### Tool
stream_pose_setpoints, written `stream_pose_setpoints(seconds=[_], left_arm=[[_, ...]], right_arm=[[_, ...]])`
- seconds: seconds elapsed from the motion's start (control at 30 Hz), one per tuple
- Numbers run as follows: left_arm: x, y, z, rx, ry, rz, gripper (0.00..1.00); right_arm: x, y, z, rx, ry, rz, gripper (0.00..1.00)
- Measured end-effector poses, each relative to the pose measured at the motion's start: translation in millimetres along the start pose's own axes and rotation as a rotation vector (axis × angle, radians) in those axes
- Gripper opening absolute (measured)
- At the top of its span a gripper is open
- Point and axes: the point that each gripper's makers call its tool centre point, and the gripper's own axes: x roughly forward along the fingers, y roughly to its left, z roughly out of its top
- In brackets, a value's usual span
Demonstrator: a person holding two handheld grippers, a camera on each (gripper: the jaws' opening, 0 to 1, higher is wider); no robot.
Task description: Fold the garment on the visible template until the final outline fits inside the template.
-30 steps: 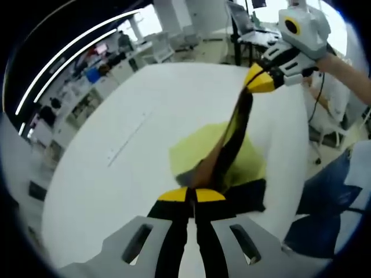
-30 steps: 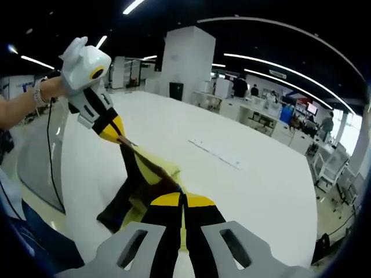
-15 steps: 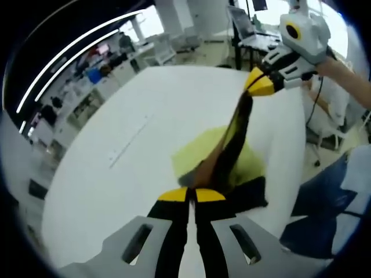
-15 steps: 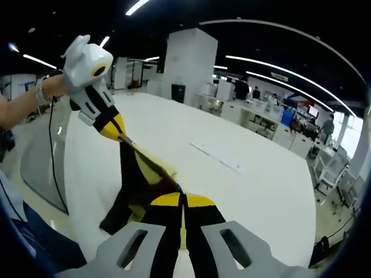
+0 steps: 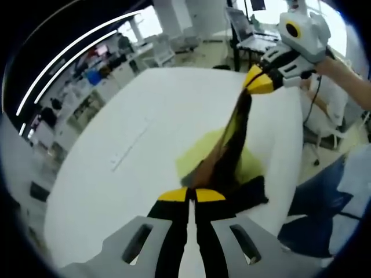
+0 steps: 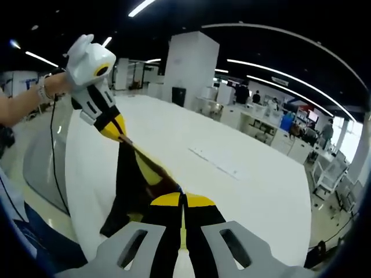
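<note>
White and wide, the bench [image 5: 116, 133] runs out toward a blurred office of desks and ceiling strip lights. From the left gripper view, the left gripper [image 5: 192, 194] has its yellow-tipped jaws pressed together on one end of the garment [image 5: 229, 152], a black and yellow-green piece. The cloth is stretched taut from there up to the right gripper [image 5: 257, 83], which pinches the other end beyond it. Compared with a second ago, less yellow-green fabric lies spread on the bench under the stretched strip and the lower part looks more gathered, so the garment seems to be coming up off the bench.

From the right gripper view, the right gripper [image 6: 182, 200] is likewise clamped on the garment [image 6: 130, 185], and the left gripper [image 6: 120, 134] holds the far end above it. The black panel hangs lower and longer beside the garment's raised edge than before. I judge this a lift-and-straighten step; folding is not yet done. No template outline is clear to me.
</note>
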Motion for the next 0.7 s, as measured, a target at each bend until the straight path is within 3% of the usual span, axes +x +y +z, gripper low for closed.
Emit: stream_pose_setpoints(seconds=[0.7], left_arm=[[-30, 9.1, 21.3, 0.034, 0.002, 0.028, 0.00]], right_arm=[[-13, -4, 28.8, -0.072, 0.005, 0.031, 0.01]])
